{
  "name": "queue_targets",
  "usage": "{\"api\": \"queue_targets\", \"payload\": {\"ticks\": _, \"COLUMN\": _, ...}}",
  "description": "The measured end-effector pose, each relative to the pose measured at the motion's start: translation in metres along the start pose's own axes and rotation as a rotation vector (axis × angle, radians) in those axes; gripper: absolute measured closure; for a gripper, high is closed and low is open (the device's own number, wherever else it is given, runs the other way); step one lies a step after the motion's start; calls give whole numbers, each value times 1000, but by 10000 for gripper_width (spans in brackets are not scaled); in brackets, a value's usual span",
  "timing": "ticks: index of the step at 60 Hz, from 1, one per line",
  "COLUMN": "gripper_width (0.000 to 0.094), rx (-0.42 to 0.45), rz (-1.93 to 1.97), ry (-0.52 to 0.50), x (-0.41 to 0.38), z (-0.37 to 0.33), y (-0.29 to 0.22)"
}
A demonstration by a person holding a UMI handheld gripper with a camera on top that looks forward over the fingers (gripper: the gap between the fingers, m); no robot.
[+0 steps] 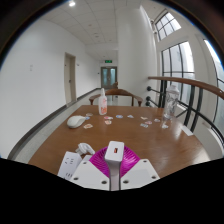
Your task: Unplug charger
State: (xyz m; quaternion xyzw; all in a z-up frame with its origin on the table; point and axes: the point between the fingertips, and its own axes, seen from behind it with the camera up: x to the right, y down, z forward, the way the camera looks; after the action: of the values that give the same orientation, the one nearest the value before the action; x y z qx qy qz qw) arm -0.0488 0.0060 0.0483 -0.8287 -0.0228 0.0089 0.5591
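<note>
My gripper (pixel 112 166) is shut on a white charger block (pixel 113 153). The block stands upright between the magenta pads (pixel 96 167), with a small orange port on its near face. A white power strip (pixel 69 164) lies on the wooden table (pixel 150 145) just left of the fingers. A white plug or cable (pixel 86 149) rests at the strip's far end. The charger is to the right of the strip and apart from it. Its underside is hidden by the fingers.
At the table's far side stand a clear bottle with a pink top (pixel 102 102), a white rounded object (pixel 76 121) to the left, and a clear bottle (pixel 168 118) to the right. Small items lie scattered between them. Chairs and a railing lie beyond the table.
</note>
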Motion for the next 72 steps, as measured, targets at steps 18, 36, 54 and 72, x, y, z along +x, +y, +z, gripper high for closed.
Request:
{"api": "queue_targets", "payload": {"ticks": 18, "gripper_width": 844, "rx": 156, "rz": -134, "ry": 58, "x": 1, "z": -15, "y": -46}}
{"api": "queue_targets", "payload": {"ticks": 36, "gripper_width": 843, "rx": 256, "rz": -112, "ry": 12, "x": 17, "z": -76, "y": -118}}
{"api": "queue_targets", "payload": {"ticks": 54, "gripper_width": 831, "rx": -92, "rz": -48, "ry": -3, "x": 71, "z": -47, "y": 30}}
{"api": "queue_targets", "payload": {"ticks": 72, "gripper_width": 757, "rx": -171, "rz": -16, "ry": -10, "x": 85, "z": -22, "y": 51}}
